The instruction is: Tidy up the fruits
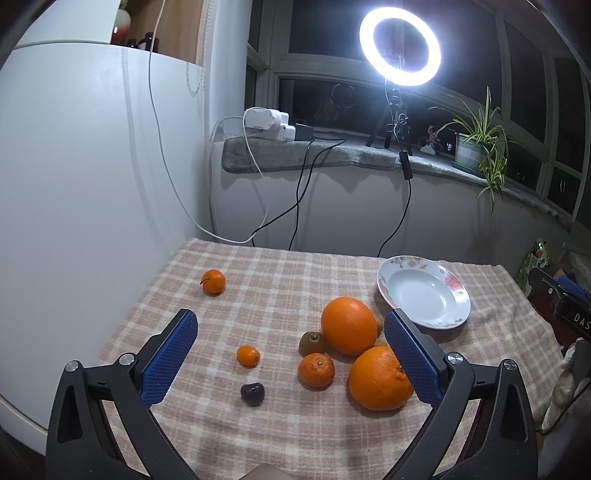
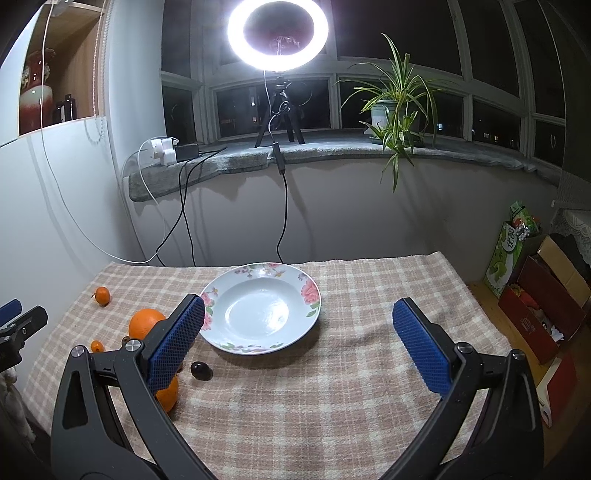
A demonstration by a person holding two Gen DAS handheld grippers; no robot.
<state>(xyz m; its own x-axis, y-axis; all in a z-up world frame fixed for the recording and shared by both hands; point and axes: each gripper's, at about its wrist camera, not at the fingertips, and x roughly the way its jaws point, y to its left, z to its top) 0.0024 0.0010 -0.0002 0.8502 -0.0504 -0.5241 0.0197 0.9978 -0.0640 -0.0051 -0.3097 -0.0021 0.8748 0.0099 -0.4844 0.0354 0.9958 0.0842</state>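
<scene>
Both my left gripper (image 1: 290, 347) and right gripper (image 2: 297, 334) were spread, empty; plate (image 2: 236, 341) bare; best start: big orange (image 1: 349, 325) at 1 o'clock, squeeze across its widest part.

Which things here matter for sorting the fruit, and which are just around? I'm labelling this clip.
Job: two oranges, three mandarins, kiwi, dark fruit, plate, both grippers, open.

Around: ring light, plant, chargers, cloth.

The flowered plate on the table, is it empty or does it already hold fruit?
Empty. The plate shows only its bare white bowl in both views; the fruits, such as the large orange, lie on the checked cloth beside it.
</scene>
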